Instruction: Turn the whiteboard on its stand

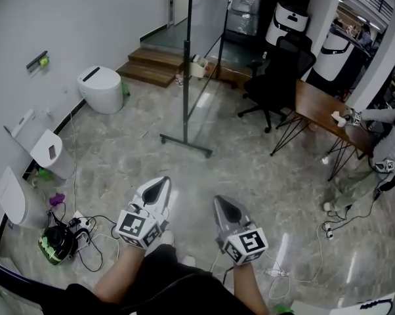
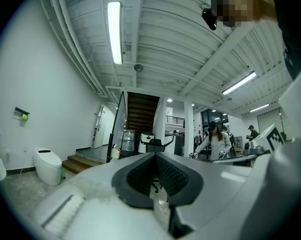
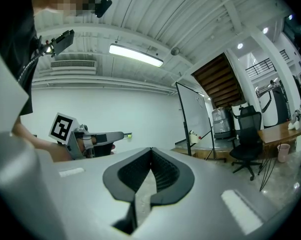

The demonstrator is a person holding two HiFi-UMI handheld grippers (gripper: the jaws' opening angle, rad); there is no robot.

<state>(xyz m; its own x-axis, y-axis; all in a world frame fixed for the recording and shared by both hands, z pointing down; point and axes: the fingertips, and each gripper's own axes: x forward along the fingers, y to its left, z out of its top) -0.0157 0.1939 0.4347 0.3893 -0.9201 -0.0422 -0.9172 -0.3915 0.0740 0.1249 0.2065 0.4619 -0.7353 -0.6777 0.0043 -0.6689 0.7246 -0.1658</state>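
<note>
The whiteboard [image 1: 207, 18] stands a few steps ahead, nearly edge-on to me, on a dark pole stand whose foot bar [image 1: 186, 145] rests on the marble floor. It also shows in the left gripper view as a thin tilted board [image 2: 118, 126], and in the right gripper view as a framed white panel [image 3: 194, 120]. My left gripper [image 1: 160, 188] and right gripper [image 1: 228, 209] are held low in front of me, side by side, well short of the stand. Each is shut with nothing between its jaws [image 2: 155, 155] [image 3: 150, 150]. The left gripper [image 3: 110, 135] is seen beside the right one.
A white toilet [image 1: 100, 89] stands at the left wall, with wooden steps [image 1: 155, 64] behind it. A black office chair [image 1: 279, 71] and a wooden table [image 1: 325, 113] are to the right of the stand. A person [image 1: 389, 143] is at the far right. Cables [image 1: 92, 241] lie on the floor.
</note>
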